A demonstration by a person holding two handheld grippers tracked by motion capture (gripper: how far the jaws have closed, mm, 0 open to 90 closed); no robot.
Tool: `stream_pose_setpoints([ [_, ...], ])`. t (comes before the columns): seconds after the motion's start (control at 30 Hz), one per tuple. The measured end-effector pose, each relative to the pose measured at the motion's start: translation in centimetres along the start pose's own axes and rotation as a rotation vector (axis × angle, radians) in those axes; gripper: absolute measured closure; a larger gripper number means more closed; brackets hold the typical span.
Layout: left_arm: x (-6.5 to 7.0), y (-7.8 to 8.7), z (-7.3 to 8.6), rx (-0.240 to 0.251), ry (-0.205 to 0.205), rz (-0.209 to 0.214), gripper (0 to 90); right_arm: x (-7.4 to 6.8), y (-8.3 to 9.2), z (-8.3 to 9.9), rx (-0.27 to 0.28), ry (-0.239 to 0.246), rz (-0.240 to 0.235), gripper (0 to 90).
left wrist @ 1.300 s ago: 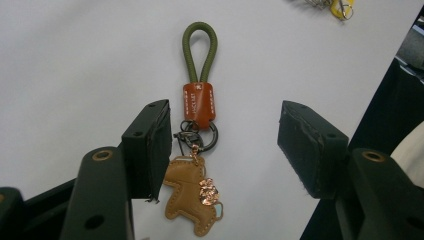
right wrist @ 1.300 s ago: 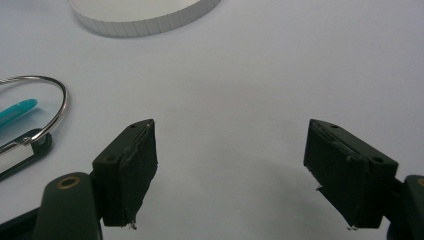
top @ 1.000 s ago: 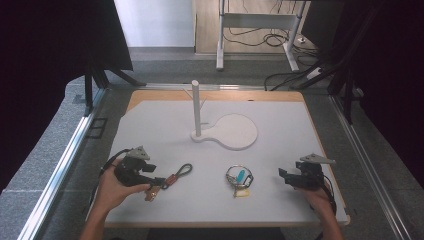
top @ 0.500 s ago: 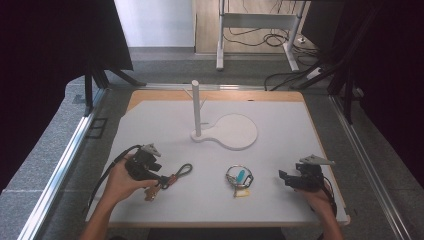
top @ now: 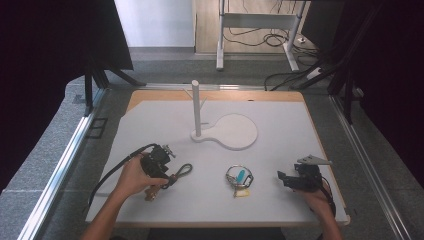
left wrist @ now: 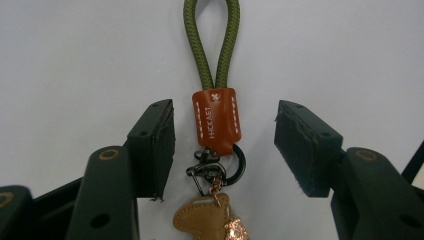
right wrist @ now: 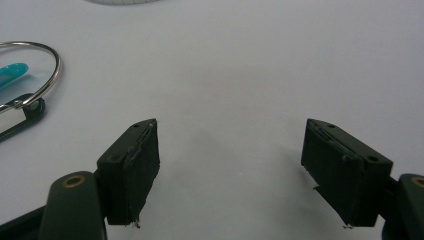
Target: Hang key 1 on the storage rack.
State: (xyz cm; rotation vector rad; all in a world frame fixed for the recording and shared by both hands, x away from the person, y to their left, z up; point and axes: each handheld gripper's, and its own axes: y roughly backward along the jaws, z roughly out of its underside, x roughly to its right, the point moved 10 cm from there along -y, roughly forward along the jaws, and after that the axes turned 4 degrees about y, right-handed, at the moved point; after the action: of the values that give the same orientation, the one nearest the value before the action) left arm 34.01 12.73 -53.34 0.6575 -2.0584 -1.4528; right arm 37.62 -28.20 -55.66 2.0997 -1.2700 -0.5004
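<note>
A keychain lies on the white board: an olive rope loop (left wrist: 211, 45), an orange leather band (left wrist: 216, 120), a black clasp and a tan charm (left wrist: 205, 220). From above, the loop (top: 184, 170) sticks out to the right of my left gripper (top: 168, 177). My left gripper (left wrist: 225, 135) straddles the leather band. Its jaws have just been closing, but both pads still stand clear of the band. My right gripper (top: 281, 178) rests at the front right, its jaws (right wrist: 230, 150) wide apart over bare board.
A metal key ring (top: 239, 177) with a teal tag lies mid-board, at the left edge of the right gripper view (right wrist: 50, 55). A white stand (top: 235, 131) with an upright post (top: 196, 107) is at the back centre. A cable trails left from the left gripper.
My left hand has moved right and slightly down, bringing its gripper over the keychain. The right hand has stayed put.
</note>
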Motion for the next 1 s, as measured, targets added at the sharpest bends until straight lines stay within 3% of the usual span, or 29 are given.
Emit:
stream_pose_setpoints([
  [0.23, -0.1, -0.9, -0.1, -0.061, -0.008, -0.015, 45.3, -0.2, -0.2, 0.1, -0.012, 0.016, 0.004, 23.9],
  [0.6, -0.4, -2.0, -0.5, -0.112, -0.019, -0.052, 52.2, -0.2, -0.3, 0.1, -0.014, 0.023, 0.012, 23.9],
  [1.0, -0.5, -2.4, -0.4, -0.127, -0.008, -0.084, 58.4, -0.2, -0.2, 0.1, -0.015, 0.026, 0.02, 24.0],
])
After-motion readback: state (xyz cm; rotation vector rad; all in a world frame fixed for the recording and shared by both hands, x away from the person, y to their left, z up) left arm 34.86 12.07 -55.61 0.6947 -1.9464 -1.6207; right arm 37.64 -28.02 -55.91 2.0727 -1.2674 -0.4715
